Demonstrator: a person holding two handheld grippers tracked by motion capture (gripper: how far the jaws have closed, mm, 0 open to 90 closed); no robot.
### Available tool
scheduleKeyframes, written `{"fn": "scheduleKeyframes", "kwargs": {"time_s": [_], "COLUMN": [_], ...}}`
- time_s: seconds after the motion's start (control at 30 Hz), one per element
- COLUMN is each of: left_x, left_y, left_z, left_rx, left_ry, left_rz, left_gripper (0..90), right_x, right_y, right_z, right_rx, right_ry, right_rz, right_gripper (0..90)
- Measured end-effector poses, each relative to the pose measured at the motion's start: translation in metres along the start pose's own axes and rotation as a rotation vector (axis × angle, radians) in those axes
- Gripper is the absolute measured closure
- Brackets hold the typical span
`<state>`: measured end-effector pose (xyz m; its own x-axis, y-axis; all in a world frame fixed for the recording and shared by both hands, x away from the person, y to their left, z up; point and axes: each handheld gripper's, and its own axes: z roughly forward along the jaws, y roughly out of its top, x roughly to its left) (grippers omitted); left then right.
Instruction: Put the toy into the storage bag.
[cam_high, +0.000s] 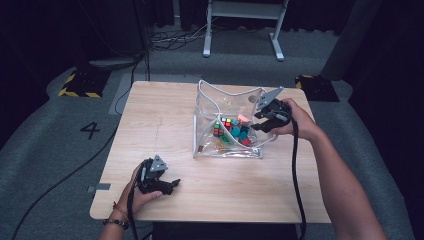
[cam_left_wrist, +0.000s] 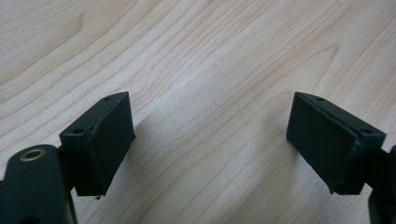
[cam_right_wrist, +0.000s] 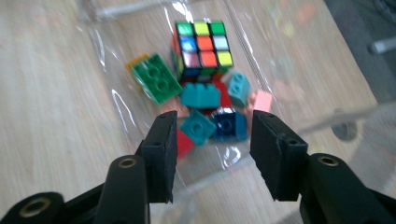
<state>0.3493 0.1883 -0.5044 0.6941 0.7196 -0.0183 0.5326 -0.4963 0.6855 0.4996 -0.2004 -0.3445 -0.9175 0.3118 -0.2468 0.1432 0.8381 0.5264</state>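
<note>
My left gripper (cam_high: 167, 186) rests low on the pale, grained wood table (cam_high: 165, 125), its 2 flat black pads spread wide over bare board. Farther off, my right gripper (cam_right_wrist: 212, 140) hangs partly spread, pinching nothing, at the mouth of a clear, glossy plastic bag (cam_high: 227, 125). Inside lie studded plastic bricks (cam_right_wrist: 201, 95) and a puzzle cube (cam_right_wrist: 203, 46).

High view overhead, facing forward-down; right gripper view close above the clear bag (cam_right_wrist: 140, 56), shared with it.
</note>
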Motion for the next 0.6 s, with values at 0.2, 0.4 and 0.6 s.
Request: {"fn": "scheduleKeyframes", "kwargs": {"time_s": [0.2, 0.4, 0.6], "left_x": [0.000, 0.000, 0.000], "left_y": [0.000, 0.000, 0.000], "left_z": [0.000, 0.000, 0.000], "left_rx": [0.000, 0.000, 0.000], "left_ry": [0.000, 0.000, 0.000], "left_rz": [0.000, 0.000, 0.000], "left_gripper": [15.1, 15.1, 15.1], "right_x": [0.011, 0.016, 0.017], "right_y": [0.003, 0.001, -0.003], "right_z": [0.000, -0.006, -0.020], "right_rx": [-0.062, -0.161, -0.243], "right_ry": [0.005, -0.032, -0.109], "right_rz": [0.026, 0.071, 0.122], "right_gripper": [46.9, 38.8, 29.8]}}
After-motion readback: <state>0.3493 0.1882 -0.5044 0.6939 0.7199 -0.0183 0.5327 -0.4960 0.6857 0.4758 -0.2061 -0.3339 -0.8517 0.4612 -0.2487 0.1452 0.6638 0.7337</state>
